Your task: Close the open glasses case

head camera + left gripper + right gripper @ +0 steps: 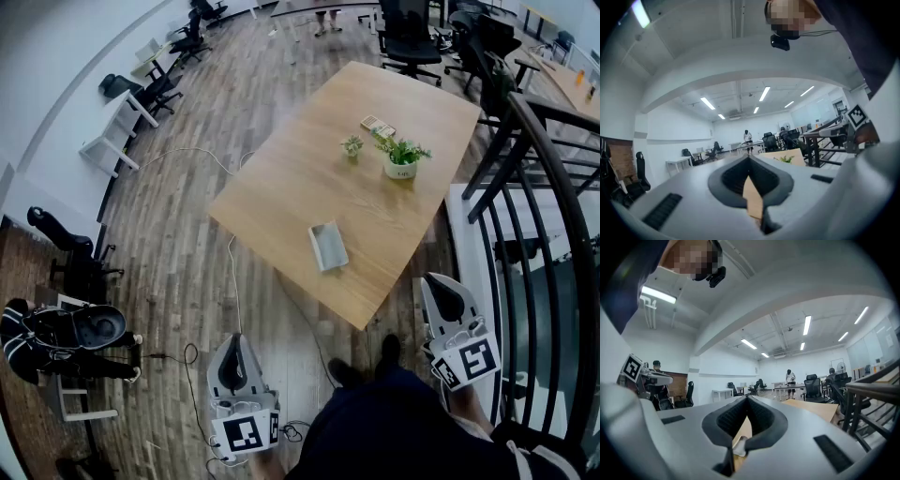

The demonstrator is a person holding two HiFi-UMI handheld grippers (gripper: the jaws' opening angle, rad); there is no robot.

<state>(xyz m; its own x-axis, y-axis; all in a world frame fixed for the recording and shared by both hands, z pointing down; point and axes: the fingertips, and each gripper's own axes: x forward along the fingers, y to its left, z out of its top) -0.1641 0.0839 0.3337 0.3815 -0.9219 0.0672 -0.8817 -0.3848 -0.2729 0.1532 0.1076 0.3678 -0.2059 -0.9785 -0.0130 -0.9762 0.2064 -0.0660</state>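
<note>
The open glasses case (328, 246), pale grey with its lid up, lies near the front edge of the wooden table (300, 178). Both grippers hang well short of the table, level and apart from the case. My left gripper (234, 341) is low at the left over the floor, its jaws closed tip to tip with nothing between them. At the right, beside the table's corner, my right gripper (434, 281) is shut and empty too. In the left gripper view the left gripper (749, 158) shows a strip of tabletop through its loop. The right gripper (746, 398) does the same in its own view.
A potted plant (401, 159), a smaller plant (352, 145) and a flat box (378, 125) stand at the table's far end. A black railing (553, 216) runs along the right. A white cable (234, 281) trails over the wooden floor. Office chairs (412, 37) stand beyond the table.
</note>
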